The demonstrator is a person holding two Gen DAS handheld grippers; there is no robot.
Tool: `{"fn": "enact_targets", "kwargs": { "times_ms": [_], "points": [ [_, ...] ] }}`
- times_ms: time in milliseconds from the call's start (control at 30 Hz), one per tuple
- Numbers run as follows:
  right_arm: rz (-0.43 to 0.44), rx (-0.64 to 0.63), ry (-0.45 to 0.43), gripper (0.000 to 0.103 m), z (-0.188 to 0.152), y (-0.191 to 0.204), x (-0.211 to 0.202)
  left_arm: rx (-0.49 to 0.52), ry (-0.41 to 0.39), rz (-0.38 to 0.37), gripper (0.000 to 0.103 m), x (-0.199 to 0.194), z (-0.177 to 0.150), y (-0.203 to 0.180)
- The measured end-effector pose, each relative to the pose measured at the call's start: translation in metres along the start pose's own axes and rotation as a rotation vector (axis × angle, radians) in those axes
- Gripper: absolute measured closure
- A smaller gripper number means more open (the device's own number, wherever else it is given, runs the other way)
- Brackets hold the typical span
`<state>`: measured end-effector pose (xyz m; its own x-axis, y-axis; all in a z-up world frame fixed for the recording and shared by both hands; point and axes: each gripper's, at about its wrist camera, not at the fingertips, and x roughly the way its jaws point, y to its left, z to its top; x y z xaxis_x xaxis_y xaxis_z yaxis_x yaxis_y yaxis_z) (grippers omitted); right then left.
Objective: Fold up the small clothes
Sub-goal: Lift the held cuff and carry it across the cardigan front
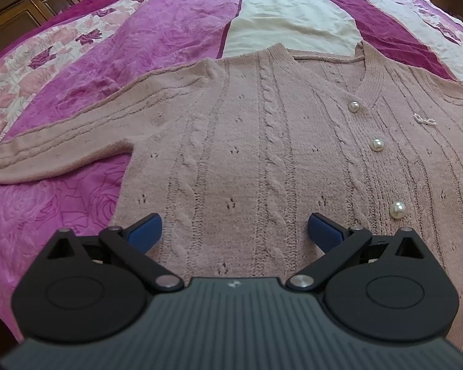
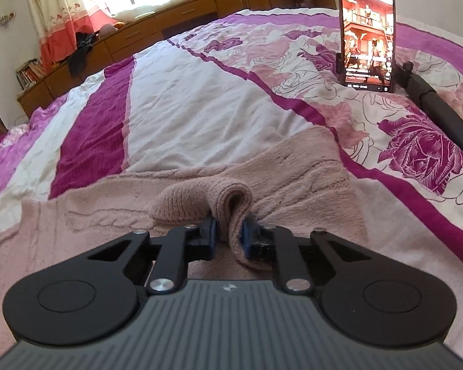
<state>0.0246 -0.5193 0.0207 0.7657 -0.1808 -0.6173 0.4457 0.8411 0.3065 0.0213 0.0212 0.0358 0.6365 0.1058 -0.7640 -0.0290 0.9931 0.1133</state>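
We see a pink knitted cardigan [image 1: 262,141] lying flat on a bed [image 1: 157,40]. The bed has a cover with purple, white and dark pink stripes and big rose shapes on it. The cardigan is buttoned up with round pearl buttons [image 1: 377,145] down its front, and a tiny pearl bow [image 1: 423,119] sits near them. One sleeve [image 1: 58,151] stretches out to the left side over the cover.

Our left tool [image 1: 234,231] hangs just above the bottom part of the cardigan. Its two blue fingers [image 1: 146,231] are spread wide apart and hold nothing.

Our right tool [image 2: 230,234] is pressed together on a bunch of the pink knit [image 2: 231,203]. The fabric folds up into a soft hump between the blue pads and pokes out in front of them. The rest of the cardigan lies spread around it on the bed.

Farther back on the bed, to the right, a phone [image 2: 367,30] stands upright in a black holder [image 2: 429,98]. Its screen is lit and shows a red building. It is well apart from the cardigan.

Past the bed, wooden cabinets [image 2: 182,21] run along the wall. There is a window with a flowery curtain [image 2: 61,15], some dark clothes [image 2: 80,49] on the cabinets, and a few books [image 2: 31,71] on a shelf.
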Motion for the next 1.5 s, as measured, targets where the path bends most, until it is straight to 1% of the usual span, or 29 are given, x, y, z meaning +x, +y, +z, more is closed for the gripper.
{"fn": "enact_targets", "kwargs": {
  "times_ms": [100, 233, 533, 700, 967, 1200, 1300, 1500],
  "points": [
    [0.033, 0.019, -0.013, 0.087, 0.003, 0.004, -0.009, -0.001, -0.004, 0.004, 0.0, -0.001, 0.001, 0.002],
    [0.093, 0.028, -0.018, 0.087, 0.006, 0.02, -0.018, -0.01, -0.009, 0.005, 0.0, -0.003, 0.002, 0.007],
    [0.267, 0.044, -0.021, 0.088, 0.018, 0.079, -0.042, -0.025, -0.032, 0.015, 0.0, -0.009, 0.005, 0.022],
    [0.354, 0.061, -0.003, 0.088, 0.02, 0.116, -0.05, -0.045, -0.038, 0.02, 0.0, -0.011, 0.006, 0.034],
    [0.45, 0.069, 0.043, 0.088, 0.015, 0.172, -0.055, -0.071, -0.049, 0.032, 0.0, -0.015, 0.006, 0.054],
    [0.516, 0.055, 0.051, 0.088, 0.012, 0.22, -0.065, -0.105, -0.057, 0.04, 0.0, -0.017, 0.005, 0.072],
    [0.539, 0.051, 0.053, 0.088, 0.011, 0.238, -0.069, -0.114, -0.059, 0.041, 0.0, -0.017, 0.004, 0.077],
    [0.582, 0.075, 0.088, 0.088, 0.007, 0.267, -0.068, -0.131, -0.056, 0.045, 0.0, -0.016, 0.002, 0.087]
  ]
}}
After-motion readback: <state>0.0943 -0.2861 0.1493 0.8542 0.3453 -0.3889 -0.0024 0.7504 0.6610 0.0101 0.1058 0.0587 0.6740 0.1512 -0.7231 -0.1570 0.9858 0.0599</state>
